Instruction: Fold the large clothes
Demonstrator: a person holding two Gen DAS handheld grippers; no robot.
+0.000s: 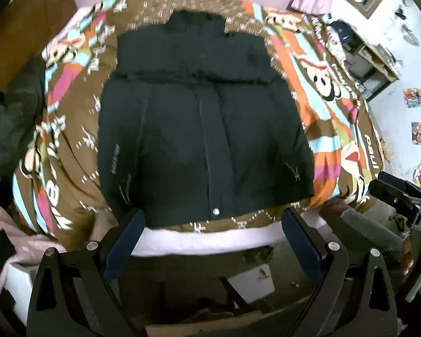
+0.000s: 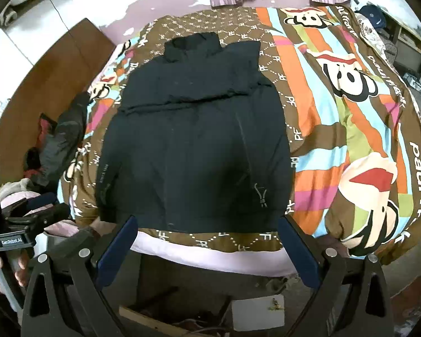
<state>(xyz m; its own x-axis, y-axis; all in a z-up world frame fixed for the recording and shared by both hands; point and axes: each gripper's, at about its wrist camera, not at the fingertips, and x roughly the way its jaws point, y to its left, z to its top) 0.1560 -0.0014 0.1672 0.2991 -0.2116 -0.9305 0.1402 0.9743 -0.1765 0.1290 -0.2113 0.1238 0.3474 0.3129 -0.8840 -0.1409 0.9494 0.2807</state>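
on patterned quilt (image 2: 336, 112): puffy black jacket (image 2: 193, 146) flat; both hand-held grippers (image 1: 213, 224) (image 2: 207, 224) spread, empty.

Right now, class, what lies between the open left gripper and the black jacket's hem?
In the left wrist view, only a strip of patterned bedspread separates the left gripper from the black jacket.

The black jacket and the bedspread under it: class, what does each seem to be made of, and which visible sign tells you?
Black jacket: probably a padded synthetic shell, matte; it looks puffy, with stitched seams and a metal-looking snap at the hem.
Bedspread: likely printed woven cloth, matte; cartoon stripes and soft folds at the edge.
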